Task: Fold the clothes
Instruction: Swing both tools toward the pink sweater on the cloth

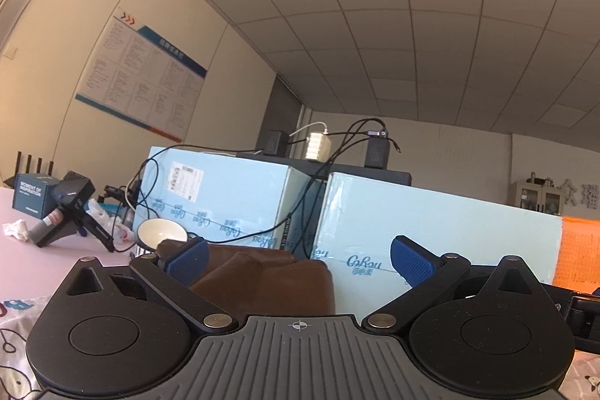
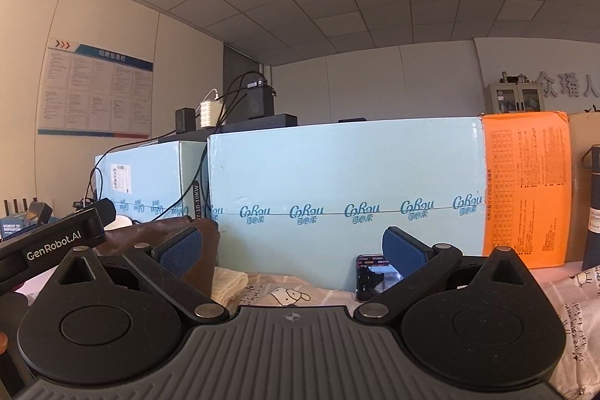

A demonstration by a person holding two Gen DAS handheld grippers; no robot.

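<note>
Both grippers, the left gripper (image 1: 298,255) and the right gripper (image 2: 292,246), have wide, empty jaws, and the brown clothes (image 1: 262,280) sit bunched up on the printed sheet (image 2: 285,291) by the blue boxes (image 2: 337,182), so folding looks not yet begun.

matt brown cloth garment (image 1: 262,280), glossy bowl (image 1: 160,232), textured rubber pads (image 1: 410,259).

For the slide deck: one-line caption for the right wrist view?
Open right gripper faces light-blue cardboard boxes, with brown folded garment and black phone below.
</note>
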